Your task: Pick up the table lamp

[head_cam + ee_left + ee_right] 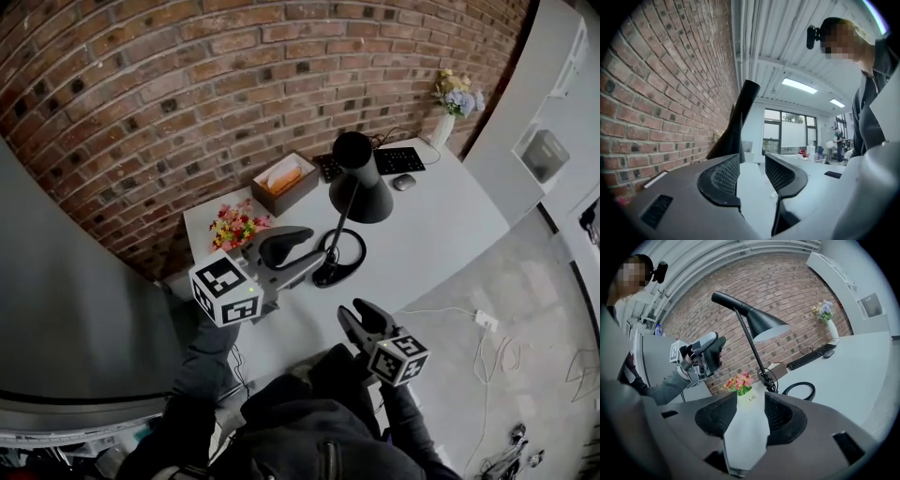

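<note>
One white table (450,225) by the brick wall (141,84). Black table lamp (360,190) stands upright on it nr the front-left edge, ring base on the tabletop. My left gripper (317,249) is up close to the lamp base, jaws wide, nothing btwn. Right gripper (354,315) is lower, off the table edge, jaws partly apart, empty. Tissue box (284,183) sits behind the lamp, flower pot (236,228) at the left corner.

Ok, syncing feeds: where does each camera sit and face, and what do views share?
Head view: on the person's head, steeply down onto table and table lamp; sleeves, left hand-held gripper, right hand-held gripper.
Left gripper view: on the left one, level along the brick wall; its open jaws, torso.
Right gripper view: on the right one, toward the lamp; open jaws.
All share the lamp.
</note>
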Motion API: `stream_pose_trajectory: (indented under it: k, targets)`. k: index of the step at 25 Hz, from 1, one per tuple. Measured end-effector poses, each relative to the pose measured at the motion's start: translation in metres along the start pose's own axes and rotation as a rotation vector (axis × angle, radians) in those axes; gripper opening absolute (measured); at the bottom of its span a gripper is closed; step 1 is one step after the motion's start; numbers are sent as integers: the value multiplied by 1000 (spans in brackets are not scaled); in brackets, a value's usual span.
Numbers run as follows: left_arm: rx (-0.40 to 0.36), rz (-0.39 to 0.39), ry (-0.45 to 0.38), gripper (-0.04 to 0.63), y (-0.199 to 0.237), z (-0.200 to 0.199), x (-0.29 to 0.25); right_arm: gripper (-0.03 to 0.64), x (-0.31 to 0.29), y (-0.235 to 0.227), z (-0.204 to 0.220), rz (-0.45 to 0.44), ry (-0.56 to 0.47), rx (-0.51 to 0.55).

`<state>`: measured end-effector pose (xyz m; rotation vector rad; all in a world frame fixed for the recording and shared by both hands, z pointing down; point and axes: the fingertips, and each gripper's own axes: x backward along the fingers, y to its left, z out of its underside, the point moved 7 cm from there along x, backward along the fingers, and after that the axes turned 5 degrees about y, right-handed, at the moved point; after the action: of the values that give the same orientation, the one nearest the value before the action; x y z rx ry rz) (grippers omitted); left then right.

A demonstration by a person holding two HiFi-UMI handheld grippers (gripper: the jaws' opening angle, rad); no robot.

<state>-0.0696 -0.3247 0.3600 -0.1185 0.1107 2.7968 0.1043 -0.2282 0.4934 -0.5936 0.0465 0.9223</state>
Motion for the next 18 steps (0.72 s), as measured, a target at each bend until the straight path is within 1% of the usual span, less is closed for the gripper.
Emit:
stream_pose_trajectory:
  k: [3,6,9,11,14,16,18]
  targets:
    - [-33,8,19,185,12,-11,-12,166,-16,-14,-8,-3,21,60]
    - [-68,28,49,190,19,-18,-28,194,-42,-32,-7,9,80,173]
    - [-60,49,52,190,27,-22,-42,222,-69,-44,-5,22,138,284]
    - [-47,52,51,192,32,-21,-48,236,-84,-47,-3,4,160,305]
    - [-41,70,35,193,40,-24,-55,241,-103,-56,-4,-22,182,299]
    - [-48,98,19,193,39,-29,-60,241,-112,-62,-5,-37,190,304]
    - [-70,126,29,193,36,-32,-64,241,-119,-65,-6,-53,192,310]
